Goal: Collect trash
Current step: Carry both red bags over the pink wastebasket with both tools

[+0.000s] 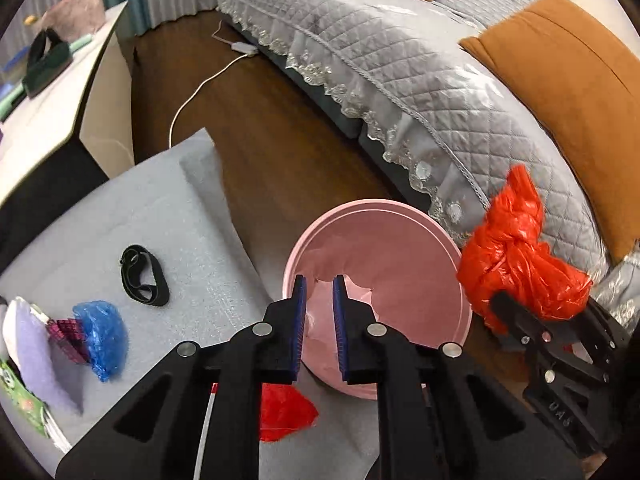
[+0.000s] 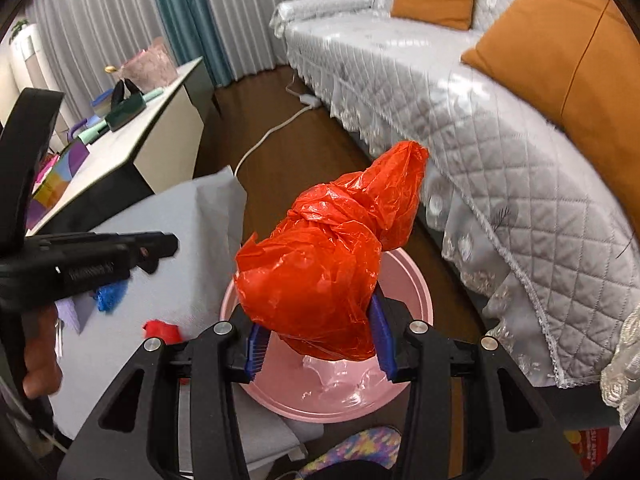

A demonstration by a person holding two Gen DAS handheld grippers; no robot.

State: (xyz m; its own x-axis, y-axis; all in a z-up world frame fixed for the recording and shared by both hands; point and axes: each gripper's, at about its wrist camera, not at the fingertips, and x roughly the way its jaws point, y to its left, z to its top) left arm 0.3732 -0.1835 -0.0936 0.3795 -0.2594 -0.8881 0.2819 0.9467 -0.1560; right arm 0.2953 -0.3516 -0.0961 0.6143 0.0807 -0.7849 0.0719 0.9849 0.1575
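**Spotter:** What's your right gripper (image 2: pixel 318 346) doing?

**Me:** It's clamped on a knotted red plastic bag (image 2: pixel 326 272); I see both blue pads pressed into its lower sides. The bag hangs directly over the pink bin (image 2: pixel 420 292), which sits on the dark wood floor just beside the sofa's grey quilted cover (image 2: pixel 500 132).

**Spotter:** And the left?

**Me:** The left gripper (image 1: pixel 320 320) holds nothing. Its jaws stand a narrow gap apart, with only the bin's pink liner showing through the gap. In my left wrist view the bin's rim (image 1: pixel 400 204) is at twelve o'clock from the fingertips, and the red bag is out at three o'clock, in the other gripper.

**Spotter:** What's left on the sheet?

**Me:** On the grey foam sheet (image 1: pixel 160 208) I see a crumpled blue plastic piece (image 1: pixel 104 336) at nine o'clock from the left gripper, touching a small magenta block (image 1: pixel 66 334) beside it. A black strap loop (image 1: pixel 144 276) lies at ten o'clock, apart from both. A red plastic scrap (image 1: pixel 284 412) sits on the sheet under the left gripper's fingers, just beside the bin.

**Spotter:** Anything behind?

**Me:** A white worktop (image 1: pixel 52 120) at the far left, carrying a dark bag and clutter I can't make out.
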